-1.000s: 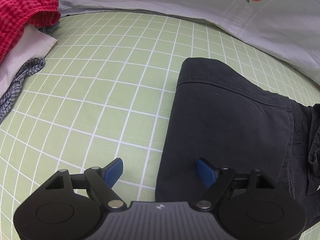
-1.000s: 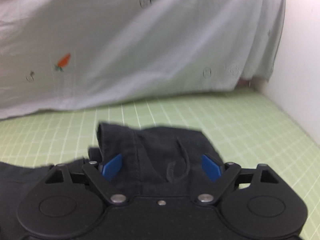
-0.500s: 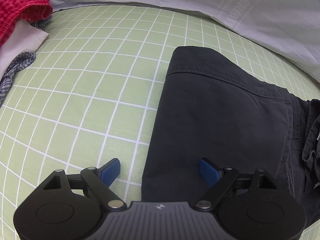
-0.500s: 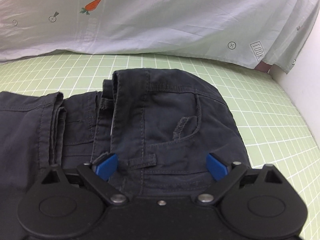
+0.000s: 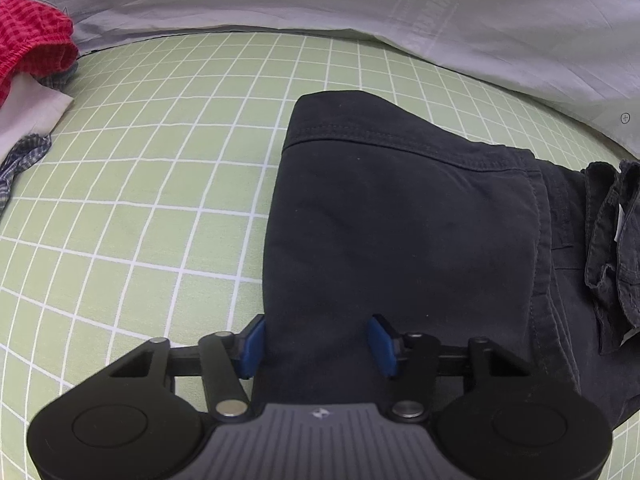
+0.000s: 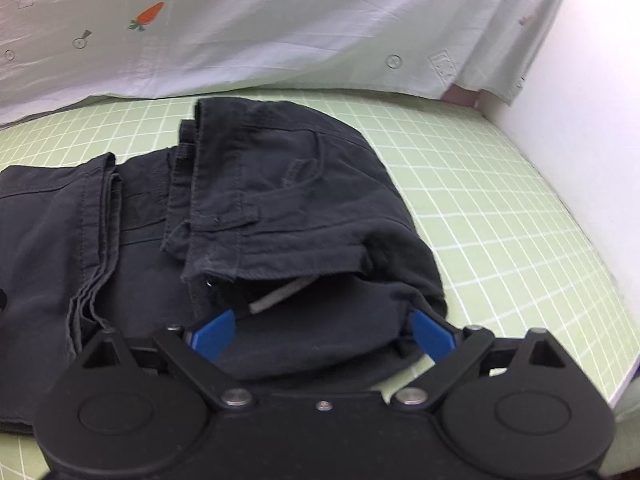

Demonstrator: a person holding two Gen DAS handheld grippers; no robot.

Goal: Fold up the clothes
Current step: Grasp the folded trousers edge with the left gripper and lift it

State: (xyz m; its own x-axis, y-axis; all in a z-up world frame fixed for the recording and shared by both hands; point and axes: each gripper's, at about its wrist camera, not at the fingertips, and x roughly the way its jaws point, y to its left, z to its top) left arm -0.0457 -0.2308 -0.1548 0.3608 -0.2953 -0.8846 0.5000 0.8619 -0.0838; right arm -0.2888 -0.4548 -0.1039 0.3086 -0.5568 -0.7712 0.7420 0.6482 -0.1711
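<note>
Left wrist view: I see my left gripper (image 5: 316, 340) closing around the dark trousers' (image 5: 400, 232) folded edge at 6 o'clock. My right gripper (image 6: 324, 332) gapes wide over the waistband, gripping nothing. Folding is partly done; another fold probably remains.

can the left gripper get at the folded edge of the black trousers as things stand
Probably yes: the left gripper already straddles the black trousers' folded edge, jaws closing around it, with nothing in between.

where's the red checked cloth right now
The red checked cloth sits at the far upper left of the left wrist view, atop a white garment, beside the pale carrot-print sheet.
</note>
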